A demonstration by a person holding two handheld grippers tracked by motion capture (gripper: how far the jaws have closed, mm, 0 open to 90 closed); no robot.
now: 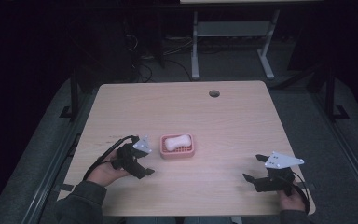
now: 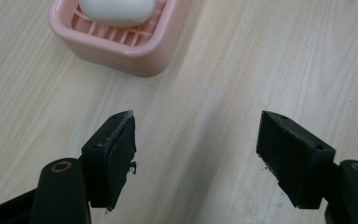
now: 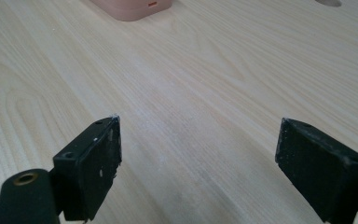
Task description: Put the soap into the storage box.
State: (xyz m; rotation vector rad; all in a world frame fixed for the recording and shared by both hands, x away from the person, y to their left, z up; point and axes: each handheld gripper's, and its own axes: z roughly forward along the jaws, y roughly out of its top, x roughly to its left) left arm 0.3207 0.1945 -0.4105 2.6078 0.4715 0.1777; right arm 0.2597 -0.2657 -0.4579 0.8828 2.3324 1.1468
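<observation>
A pink soap dish (image 1: 177, 146) stands near the middle of the wooden table (image 1: 223, 121), and a white bar of soap (image 1: 177, 142) lies inside it, on the ribbed bottom. The left gripper (image 1: 142, 166) is just beside the dish, on its left side in the high view, and the person's left hand (image 1: 106, 171) holds it low over the table. In the left gripper view the two black jaws stand wide apart with only bare wood between them; the dish (image 2: 121, 39) with the soap (image 2: 117, 10) is a little ahead of them and they do not touch it. The right gripper (image 1: 253, 169) is well apart from the dish, near the right front corner of the table. Its jaws are also spread wide, with nothing between them, and in the right gripper view the dish (image 3: 133, 8) is far ahead.
</observation>
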